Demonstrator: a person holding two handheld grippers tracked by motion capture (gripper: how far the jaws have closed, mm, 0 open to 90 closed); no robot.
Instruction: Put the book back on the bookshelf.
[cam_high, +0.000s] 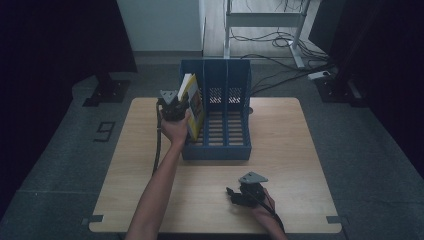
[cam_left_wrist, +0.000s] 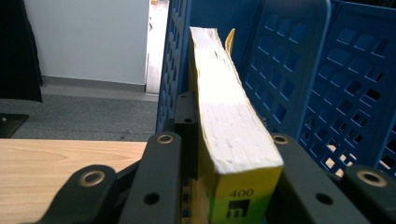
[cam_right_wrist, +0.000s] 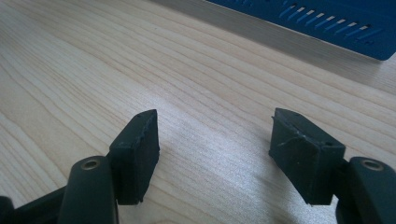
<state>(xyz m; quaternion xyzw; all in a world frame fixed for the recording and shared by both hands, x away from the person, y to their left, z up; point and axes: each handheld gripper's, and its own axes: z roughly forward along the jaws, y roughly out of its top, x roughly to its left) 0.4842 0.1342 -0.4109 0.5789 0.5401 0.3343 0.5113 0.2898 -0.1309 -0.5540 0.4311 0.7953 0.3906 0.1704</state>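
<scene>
A thick yellow book (cam_left_wrist: 233, 140) is clamped between the two black jaws of the left gripper (cam_high: 172, 107), which press on its covers while its white page edge faces up toward that gripper's camera. In the high view the book (cam_high: 194, 102) stands on edge, tilted, at the leftmost slot of a blue file rack (cam_high: 235, 75) that sits toward the far middle of the wooden table (cam_high: 280, 140). Its lower part seems already between the rack's left wall and the first divider, though how deep it sits I cannot tell.

The relation that matters is the book's long axis against the slot: from the left gripper view the book runs away from the jaws into the rack, with the perforated left wall (cam_left_wrist: 168, 70) close on one side and a blue divider (cam_left_wrist: 285, 70) leaning off on the other. It looks roughly lined up with the slot, so the likely next move is to slide it farther in and straighten it upright. The left hand (cam_high: 176, 130) is the one at the rack.

The right gripper (cam_right_wrist: 215, 140) has its jaws spread wide with nothing between them, low over bare wood near the front edge of the table, well apart from the rack (cam_right_wrist: 327, 23).
</scene>
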